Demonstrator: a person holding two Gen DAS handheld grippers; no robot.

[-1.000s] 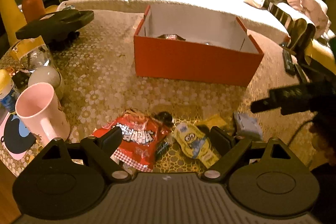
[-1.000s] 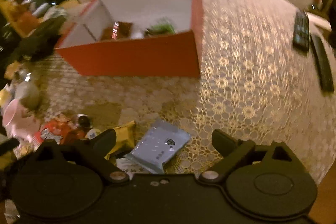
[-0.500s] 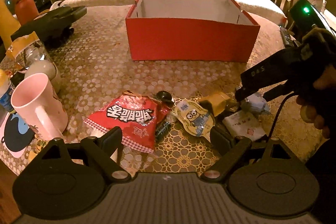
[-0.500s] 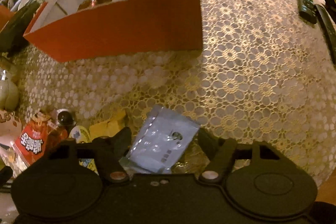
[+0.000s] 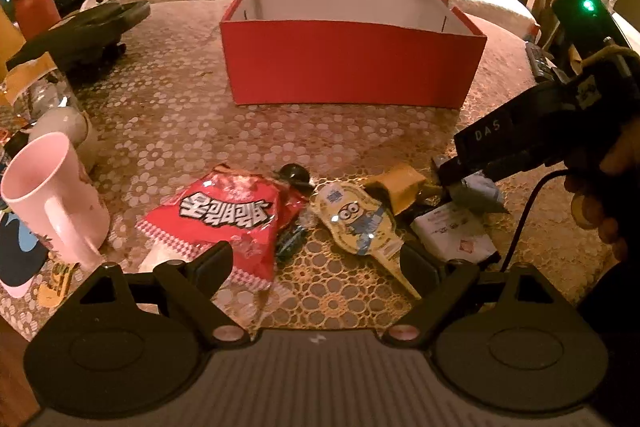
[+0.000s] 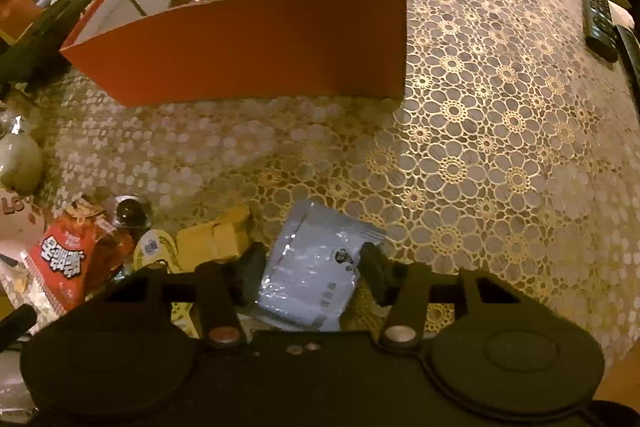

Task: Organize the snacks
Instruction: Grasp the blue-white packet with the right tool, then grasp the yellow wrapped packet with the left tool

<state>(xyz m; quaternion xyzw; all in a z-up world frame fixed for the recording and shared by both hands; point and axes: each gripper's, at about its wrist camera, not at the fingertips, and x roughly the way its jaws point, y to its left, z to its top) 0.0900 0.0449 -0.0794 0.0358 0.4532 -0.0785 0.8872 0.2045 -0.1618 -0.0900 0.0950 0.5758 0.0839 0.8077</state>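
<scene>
Leaving bare lace tabletop (image 6: 500, 131) open to the right, the snacks lay bunched near the front edge, well apart from the red box (image 6: 256, 43). The right claw (image 6: 310, 267) had just been closing, its fingers pressing both sides of a pale blue packet (image 6: 312, 267). The left claw (image 5: 316, 263) hung spread wide and empty above a red snack bag (image 5: 232, 215) and a yellow cartoon pouch (image 5: 356, 223). Only the right wrist view showed wrappers inside the box; only the left showed a pink mug (image 5: 52, 199)

On the table (image 6: 500, 115) the box (image 5: 348, 67) stands at 12 o'clock; the chip bag (image 5: 228, 215) lies at 9, the cartoon packet (image 5: 356, 223) beside it, the mug (image 5: 52, 195) farther toward 9.
</scene>
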